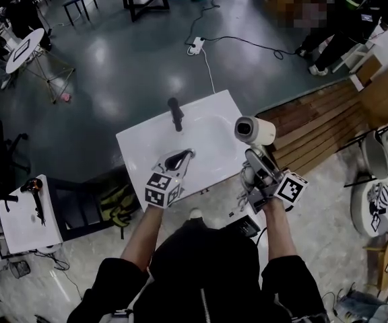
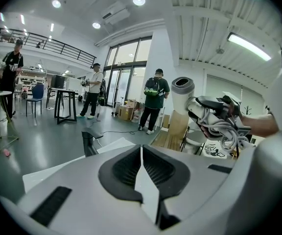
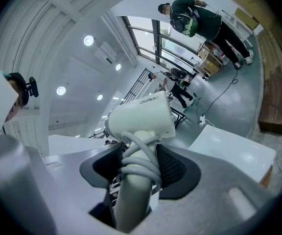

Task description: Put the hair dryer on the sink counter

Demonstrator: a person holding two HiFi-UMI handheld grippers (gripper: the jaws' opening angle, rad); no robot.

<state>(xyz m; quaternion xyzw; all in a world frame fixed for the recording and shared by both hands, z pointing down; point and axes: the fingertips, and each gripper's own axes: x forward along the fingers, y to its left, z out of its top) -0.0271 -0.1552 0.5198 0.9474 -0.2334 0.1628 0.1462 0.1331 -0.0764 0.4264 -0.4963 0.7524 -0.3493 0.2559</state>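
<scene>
A white hair dryer [image 1: 254, 130] with its grey cord wound round the handle is held above the right edge of the white sink counter [image 1: 143, 147]. My right gripper [image 1: 253, 159] is shut on the handle, barrel pointing up and away. In the right gripper view the hair dryer [image 3: 141, 116] fills the middle, its handle clamped between the black pads [image 3: 175, 168]. My left gripper [image 1: 179, 159] hovers over the counter's front, shut with nothing in it; its pads [image 2: 155, 168] meet. A black faucet [image 1: 175, 113] stands at the counter's back.
Wooden planks [image 1: 315, 120] lie right of the counter. A small white table [image 1: 19, 224] with a dark tool stands at the left, a bag [image 1: 116, 204] under the counter. A power strip [image 1: 195, 46] and cable lie on the floor beyond. People stand at the back.
</scene>
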